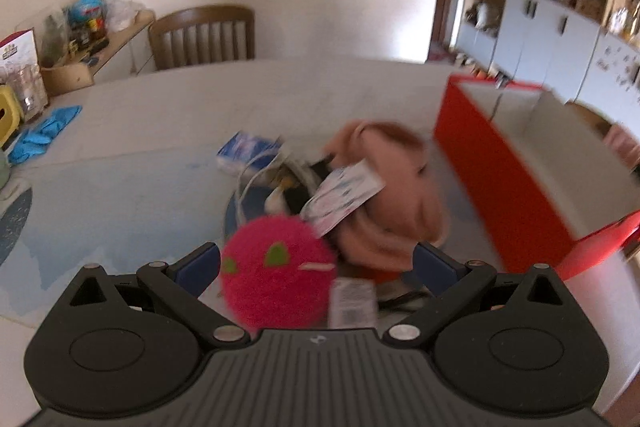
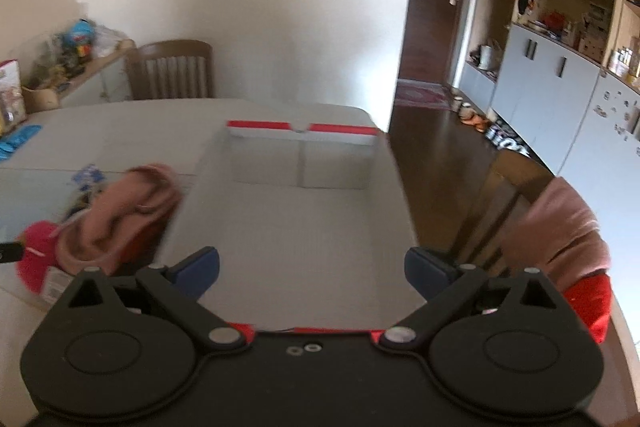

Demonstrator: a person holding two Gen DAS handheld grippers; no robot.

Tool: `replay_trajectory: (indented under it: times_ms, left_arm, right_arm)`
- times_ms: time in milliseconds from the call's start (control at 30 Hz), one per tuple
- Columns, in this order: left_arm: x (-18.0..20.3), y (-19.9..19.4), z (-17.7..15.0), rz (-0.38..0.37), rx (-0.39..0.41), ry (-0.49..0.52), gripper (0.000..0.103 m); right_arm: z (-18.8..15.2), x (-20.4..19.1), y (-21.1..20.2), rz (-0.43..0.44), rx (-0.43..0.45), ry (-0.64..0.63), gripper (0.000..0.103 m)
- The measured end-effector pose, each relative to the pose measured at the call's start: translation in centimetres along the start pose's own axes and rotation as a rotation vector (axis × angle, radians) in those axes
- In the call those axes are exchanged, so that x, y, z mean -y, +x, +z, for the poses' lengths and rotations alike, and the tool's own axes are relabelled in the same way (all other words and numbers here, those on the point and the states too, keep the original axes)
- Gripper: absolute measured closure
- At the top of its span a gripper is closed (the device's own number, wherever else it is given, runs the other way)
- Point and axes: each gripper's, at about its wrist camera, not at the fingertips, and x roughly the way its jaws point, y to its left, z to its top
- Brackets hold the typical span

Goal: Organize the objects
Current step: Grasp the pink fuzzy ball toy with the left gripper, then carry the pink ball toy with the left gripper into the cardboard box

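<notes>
I am watching both feeds, and both are blurred. My left gripper [image 1: 318,265] is hanging over a heap of things on the table [image 1: 160,115], its blue fingers [image 1: 199,265] spread wide apart and gripping nothing. A fuzzy pink ball [image 1: 276,271] with green patches is sitting between the fingers, close to the left one; whether it is touching that finger I cannot tell. Just behind the ball a white tag [image 1: 344,197] is lying across a pink cloth [image 1: 394,199], and a tangle of white cable [image 1: 260,183] and a blue-and-white packet [image 1: 248,149] are lying beyond it. The red box [image 1: 496,183], open at the top with a pale inside, is standing just to the right of the heap.

My right gripper [image 2: 312,273] is hovering above that same red box [image 2: 260,125], looking down into its pale interior, with its fingers [image 2: 430,273] also wide apart and bare. In this view the pink cloth [image 2: 128,215] is lying against the box's left wall, with the pink ball [image 2: 34,255] beside it. A blue cloth [image 1: 44,133] is lying near the table's far left edge, well apart from the heap, and a wooden chair [image 1: 202,37] is standing behind the table.
</notes>
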Motion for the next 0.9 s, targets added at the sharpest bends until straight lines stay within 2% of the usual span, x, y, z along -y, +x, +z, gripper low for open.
replay_trajectory:
  times_ms: [167, 300, 433, 567, 700, 800, 900]
  left_arm:
    - [-1.2, 2.2, -0.5, 0.065, -0.029, 0.012, 0.0]
    - [-1.6, 4.2, -0.6, 0.053, -0.074, -0.001, 0.0]
    - [-1.4, 5.8, -1.1, 0.085, -0.106, 0.011, 0.0]
    - [-2.0, 6.7, -1.2, 0.084, -0.12, -0.031, 0.0]
    - [-2.2, 7.6, -1.2, 0.059, -0.141, -0.071, 0.0]
    - [-1.9, 8.0, -1.3, 0.057, -0.145, -0.071, 0.0]
    - [-2.1, 8.4, -1.4, 0.041, -0.148, -0.096, 0.001]
  right_arm:
    - [0.4, 2.1, 2.2, -0.026, -0.046, 0.004, 0.007]
    - [0.6, 3.2, 3.8, -0.029, -0.078, 0.007, 0.009]
    - [0.9, 4.4, 5.1, -0.036, -0.107, 0.007, 0.012]
    - [1.0, 5.7, 6.6, -0.048, -0.141, 0.013, 0.016]
    - [0.8, 6.4, 7.8, -0.026, -0.181, 0.024, 0.026]
    - [0.7, 6.4, 8.2, -0.013, -0.196, 0.006, 0.029]
    - [0.6, 6.6, 8.7, -0.001, -0.212, 0.002, 0.04]
